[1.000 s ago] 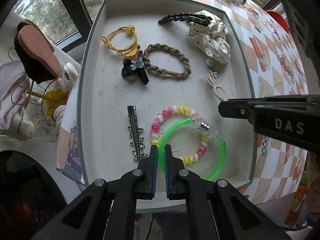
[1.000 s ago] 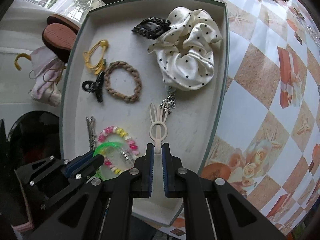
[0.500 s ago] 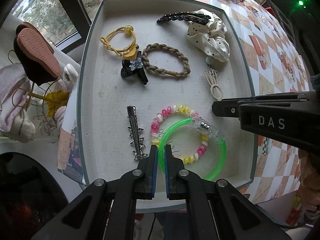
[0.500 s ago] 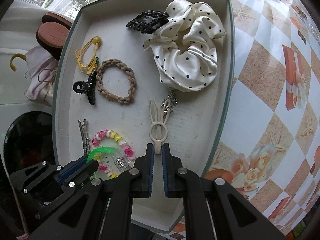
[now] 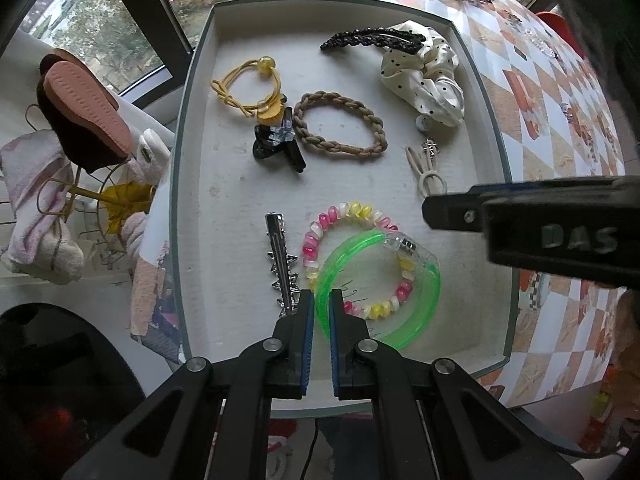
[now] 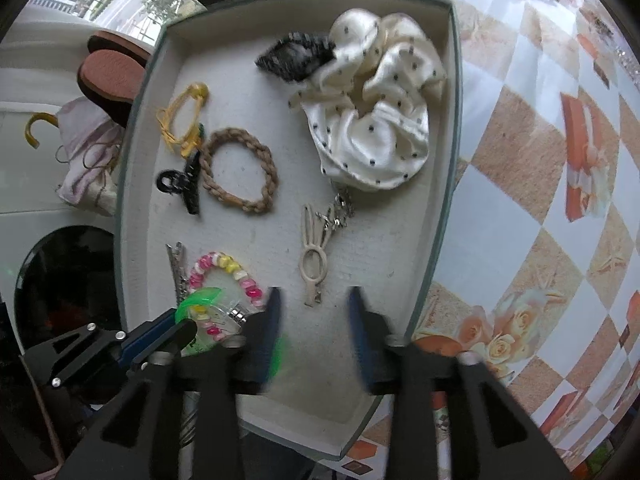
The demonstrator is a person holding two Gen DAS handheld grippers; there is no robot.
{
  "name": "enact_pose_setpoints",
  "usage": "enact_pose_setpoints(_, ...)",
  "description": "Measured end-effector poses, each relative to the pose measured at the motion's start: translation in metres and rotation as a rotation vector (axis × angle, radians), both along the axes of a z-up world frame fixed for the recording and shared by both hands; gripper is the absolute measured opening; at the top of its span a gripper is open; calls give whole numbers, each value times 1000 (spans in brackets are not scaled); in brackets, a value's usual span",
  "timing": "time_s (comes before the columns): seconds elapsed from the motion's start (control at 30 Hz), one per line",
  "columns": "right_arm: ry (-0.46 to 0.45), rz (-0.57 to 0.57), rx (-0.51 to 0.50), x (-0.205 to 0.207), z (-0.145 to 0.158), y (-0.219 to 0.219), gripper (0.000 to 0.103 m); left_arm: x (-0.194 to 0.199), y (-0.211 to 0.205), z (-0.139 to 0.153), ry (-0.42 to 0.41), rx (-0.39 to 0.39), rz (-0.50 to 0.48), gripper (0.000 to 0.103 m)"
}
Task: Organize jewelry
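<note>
**In the tray: rabbit clip set down, bangle still pinched**

In the grey tray point(image 6: 448, 128), nearly everything is already laid out: yellow hair tie point(image 5: 248, 88), braided hair tie point(image 5: 340, 128), black claw clip point(image 5: 276, 146), dotted scrunchie point(image 6: 376, 120), black beaded clip point(image 5: 372, 38), silver clip point(image 5: 282, 260) and bead bracelet point(image 5: 352, 256).

My right gripper point(image 6: 314, 316) has just been opening. Its fingers now stand apart, with the cream rabbit clip point(image 6: 314, 256) lying free on the tray floor just ahead of them, touching neither.

My left gripper point(image 5: 318, 316) is closed tight on the rim of the green bangle point(image 5: 420, 308), which rests over the bead bracelet.

Judged left to do: release the bangle, then fetch the pieces at the far edge of the checked surface point(image 6: 540, 160).

Hard to read: those far pieces are small and cut off. The right view is motion-blurred. The small metal charm point(image 6: 336, 214) beside the rabbit clip I cannot identify.
</note>
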State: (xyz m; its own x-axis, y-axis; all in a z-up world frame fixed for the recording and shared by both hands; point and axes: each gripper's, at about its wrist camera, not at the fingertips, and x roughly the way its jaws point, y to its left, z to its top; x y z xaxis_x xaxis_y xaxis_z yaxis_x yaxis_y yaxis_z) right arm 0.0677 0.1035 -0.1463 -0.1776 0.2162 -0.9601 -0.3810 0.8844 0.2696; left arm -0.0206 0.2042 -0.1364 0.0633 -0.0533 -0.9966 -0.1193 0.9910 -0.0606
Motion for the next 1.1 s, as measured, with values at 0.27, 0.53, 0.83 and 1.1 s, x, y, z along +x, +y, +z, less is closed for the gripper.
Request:
enact_pose_setpoints(0.27, -47, -57, 39, 6, 35, -19, 49, -2, -2, 3, 9, 22, -9, 11)
enact_pose_setpoints(0.53, -48, -121, 28, 3, 47, -48, 50, 0, -3, 8, -7, 38, -4, 99)
enact_pose_setpoints(0.83, -49, -152, 3, -3, 49, -64, 50, 4, -3, 28, -66, 37, 7, 101)
enact_pose_setpoints(1.1, -61, -123, -33, -10, 55, -67, 61, 0, -2, 41, -60, 78, 9, 103)
